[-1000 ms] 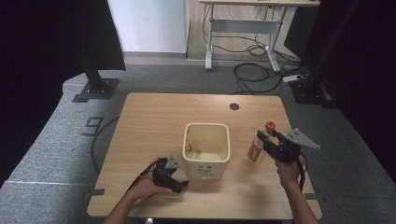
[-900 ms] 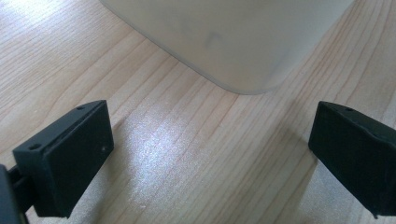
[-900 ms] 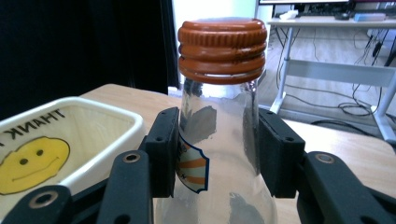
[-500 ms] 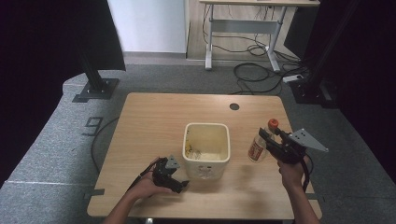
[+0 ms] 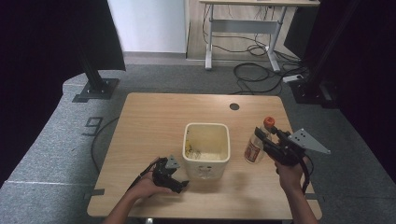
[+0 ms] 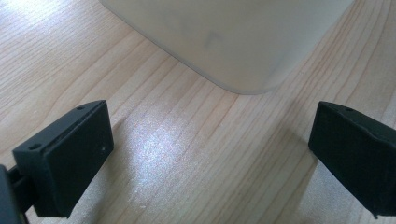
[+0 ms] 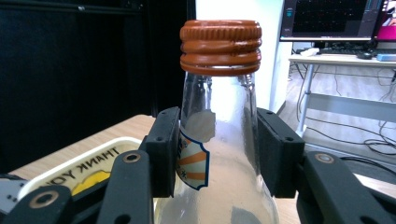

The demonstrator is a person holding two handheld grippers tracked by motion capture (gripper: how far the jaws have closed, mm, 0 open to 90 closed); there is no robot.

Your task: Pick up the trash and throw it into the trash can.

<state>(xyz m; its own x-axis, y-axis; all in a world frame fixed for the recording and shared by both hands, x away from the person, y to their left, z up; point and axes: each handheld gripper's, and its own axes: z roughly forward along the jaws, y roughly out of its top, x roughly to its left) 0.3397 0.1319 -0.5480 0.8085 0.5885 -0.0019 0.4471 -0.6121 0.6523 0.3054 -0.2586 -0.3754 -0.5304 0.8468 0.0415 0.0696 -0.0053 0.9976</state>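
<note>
A clear glass bottle (image 5: 256,145) with an orange screw cap (image 7: 220,46) and an orange-and-blue label hangs upright just above the table, right of the bin. My right gripper (image 5: 262,140) is shut on it; in the right gripper view the black pads (image 7: 163,149) press both sides of the bottle's shoulder. A cream square bin (image 5: 207,145) stands mid-table with bits of rubbish inside. My left gripper (image 5: 180,183) rests low on the table at the bin's front left corner, open, with bare wood between its pads (image 6: 77,156) and the bin's wall (image 6: 233,42) just ahead.
The wooden table (image 5: 154,121) has a round cable hole (image 5: 234,106) at the back right. Black stand bases sit on the grey floor at left (image 5: 95,88) and right. A desk and cables lie beyond the table.
My right gripper has lifted the bottle a little and carried it slightly to the right. The left gripper has stayed where it was.
</note>
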